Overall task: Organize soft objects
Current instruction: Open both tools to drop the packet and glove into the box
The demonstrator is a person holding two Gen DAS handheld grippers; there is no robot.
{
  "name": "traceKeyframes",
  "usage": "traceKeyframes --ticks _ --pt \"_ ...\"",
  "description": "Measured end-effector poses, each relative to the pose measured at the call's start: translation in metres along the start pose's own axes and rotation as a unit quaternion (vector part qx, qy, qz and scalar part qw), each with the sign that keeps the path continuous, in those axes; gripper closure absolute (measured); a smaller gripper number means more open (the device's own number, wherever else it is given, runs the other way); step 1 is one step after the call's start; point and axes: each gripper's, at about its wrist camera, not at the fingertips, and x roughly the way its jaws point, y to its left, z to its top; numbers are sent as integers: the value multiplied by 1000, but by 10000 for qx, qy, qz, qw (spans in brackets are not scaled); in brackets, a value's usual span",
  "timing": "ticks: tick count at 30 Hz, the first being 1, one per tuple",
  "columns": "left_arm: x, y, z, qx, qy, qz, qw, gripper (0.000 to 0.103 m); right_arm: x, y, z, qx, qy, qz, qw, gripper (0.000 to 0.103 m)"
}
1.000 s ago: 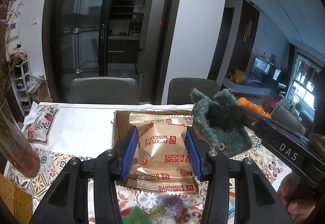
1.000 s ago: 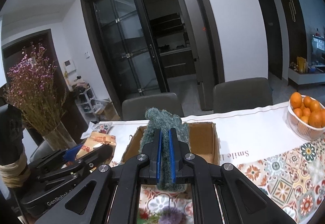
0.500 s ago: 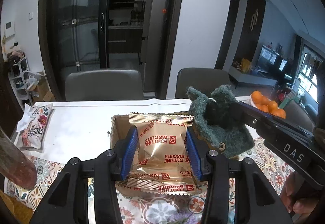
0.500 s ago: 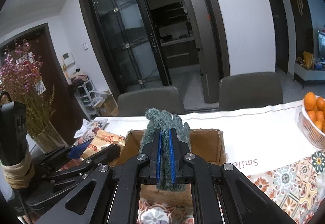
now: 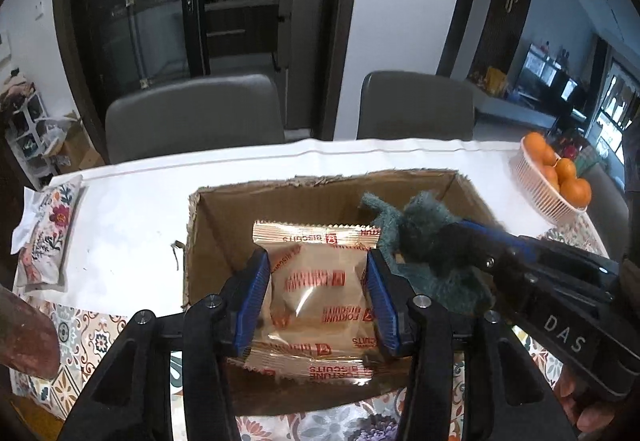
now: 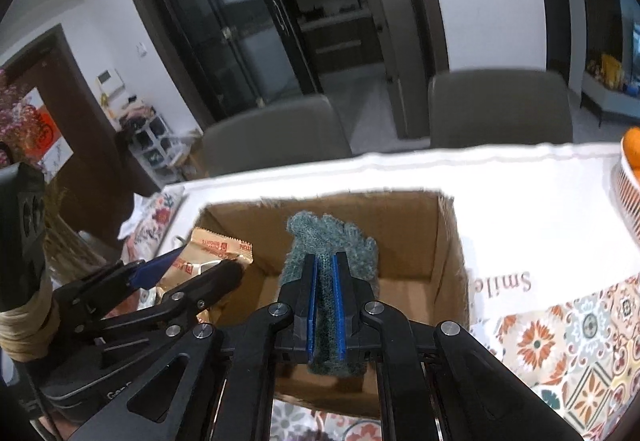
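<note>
Poised over the cardboard box [image 5: 224, 225] at frame centre: left gripper [image 5: 318, 297] clamping biscuit packet [image 5: 316, 281], right gripper [image 6: 325, 305] pinching green cloth [image 6: 332, 241], both directly above the opening.

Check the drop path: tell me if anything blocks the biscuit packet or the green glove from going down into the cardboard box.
Nothing visible blocks either. The left gripper holds the biscuit packet over the open cardboard box, and the right gripper holds the green glove over the same opening. No flap covers it, and the visible box floor is bare.

The biscuit packet [image 5: 316, 281] reads "FORTUNE BISCUITS" (upside down); tablecloth [image 6: 505, 283] reads "Smile".
</note>
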Motion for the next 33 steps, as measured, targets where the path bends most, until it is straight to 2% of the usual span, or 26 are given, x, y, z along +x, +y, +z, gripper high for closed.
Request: traceKeyframes --ticks 1,3,4,5,9,13,20,23,30,33 --pt "1 1 1 0 44 3 10000 45 5 -3 0 72 107 -3 9999 74" --pt "0 1 2 -43 59 61 10000 36 11 -7 0 171 262 10 9995 66" --pt "-1 1 2 -39 52 61 10000 29 9 -11 0 258 227 -73 9994 61" --pt "-3 0 2 -6 47 56 10000 27 7 -14 1 337 163 -136 9992 59" --pt "-17 -4 0 181 -42 99 9998 27 -4 -26 2 567 96 -244 9980 57" --pt "-35 -10 -2 230 -111 133 9996 27 -22 -27 3 538 -42 -471 9974 49" --pt "-68 -25 -13 426 -238 108 9987 27 -63 -24 -3 483 -213 -826 9952 41" --pt "-83 -32 -20 547 -280 74 9981 27 -79 -24 -5 462 -255 -880 9947 39" --pt "-114 -45 -39 772 -468 24 9959 27 -121 -19 -17 473 -502 -1088 9917 28" --pt "-121 -47 -51 828 -467 -61 9955 27 -135 -13 -27 358 -593 -1261 9896 27"
